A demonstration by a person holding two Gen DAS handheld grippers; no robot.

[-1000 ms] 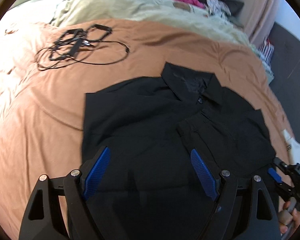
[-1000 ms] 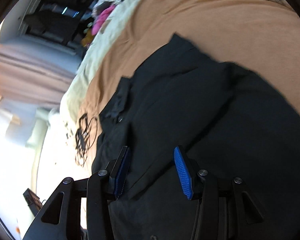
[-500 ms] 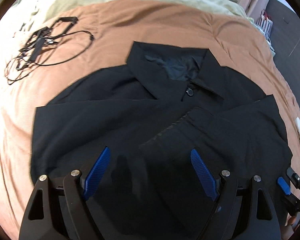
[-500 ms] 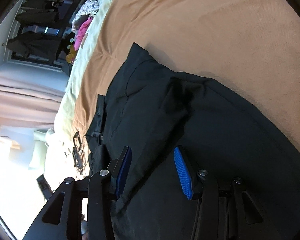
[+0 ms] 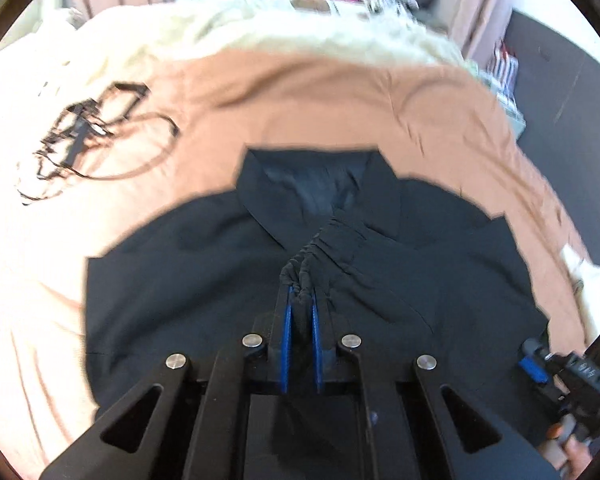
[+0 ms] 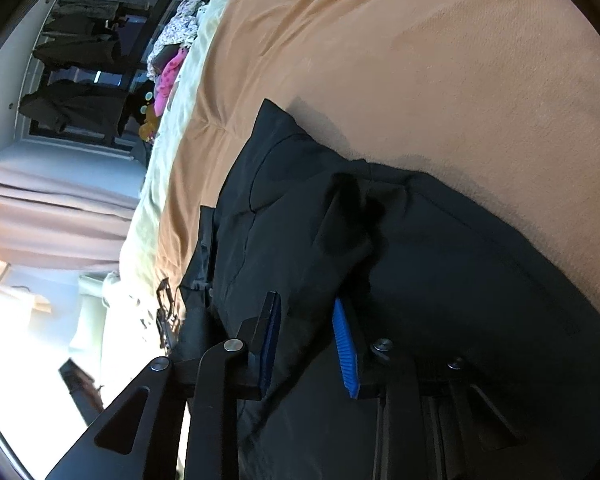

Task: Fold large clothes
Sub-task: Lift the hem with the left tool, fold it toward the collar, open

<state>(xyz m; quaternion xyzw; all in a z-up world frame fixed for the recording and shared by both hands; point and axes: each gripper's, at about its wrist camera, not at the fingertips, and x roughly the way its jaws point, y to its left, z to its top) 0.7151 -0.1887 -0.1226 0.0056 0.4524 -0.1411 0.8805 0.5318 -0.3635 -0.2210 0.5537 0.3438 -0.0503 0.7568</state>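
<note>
Black collared shirt (image 5: 204,280) flat on tan bedspread (image 5: 340,100), soft, light, bunches easily; left gripper (image 5: 301,312) closing, pinching gathered front fabric; right gripper (image 6: 306,332) closing around side fold, best gripped at edges.

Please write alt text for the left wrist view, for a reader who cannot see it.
The left gripper is closing on a bunched fold of a black collared shirt, pinched between its blue pads. The shirt lies on a brown bedspread; tangled black cables lie far left.
</note>
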